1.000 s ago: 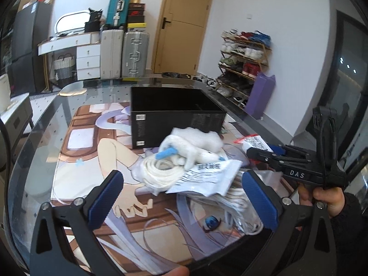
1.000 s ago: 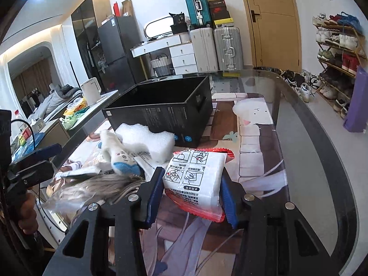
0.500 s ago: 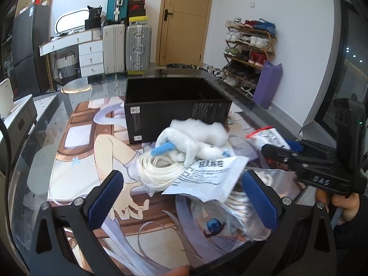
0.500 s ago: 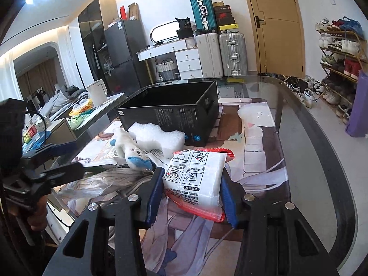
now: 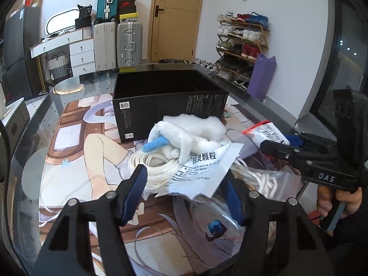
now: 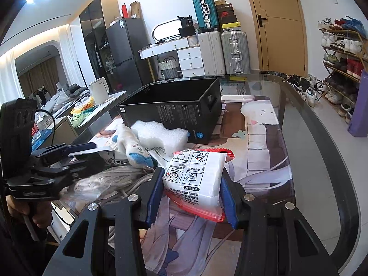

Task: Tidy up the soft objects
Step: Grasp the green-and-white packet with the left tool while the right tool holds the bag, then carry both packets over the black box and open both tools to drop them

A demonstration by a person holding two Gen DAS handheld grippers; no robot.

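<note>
An open black box [image 5: 165, 101] stands on the glass table, also in the right wrist view [image 6: 174, 110]. In front of it lie white foam [image 5: 195, 124], a white and blue plush toy [image 5: 174, 142], coiled white cord in a clear bag [image 5: 156, 168] and a white printed sachet [image 5: 202, 174]. My left gripper [image 5: 184, 193] has closed on the sachet's near edge. My right gripper [image 6: 192, 191] is shut on a white packet with red edges [image 6: 195, 177], which also shows in the left wrist view [image 5: 269, 133].
The table [image 6: 322, 161] carries an anime-print mat [image 5: 76, 151]. A shoe rack [image 5: 241, 46] and a purple bag [image 5: 262, 78] stand to the right. Suitcases [image 5: 117, 43], white drawers [image 5: 78, 53] and a door [image 5: 177, 18] are behind.
My left gripper's jaws have narrowed from wide open to closing on the sachet. The right gripper keeps hold of the packet and has hardly moved.
</note>
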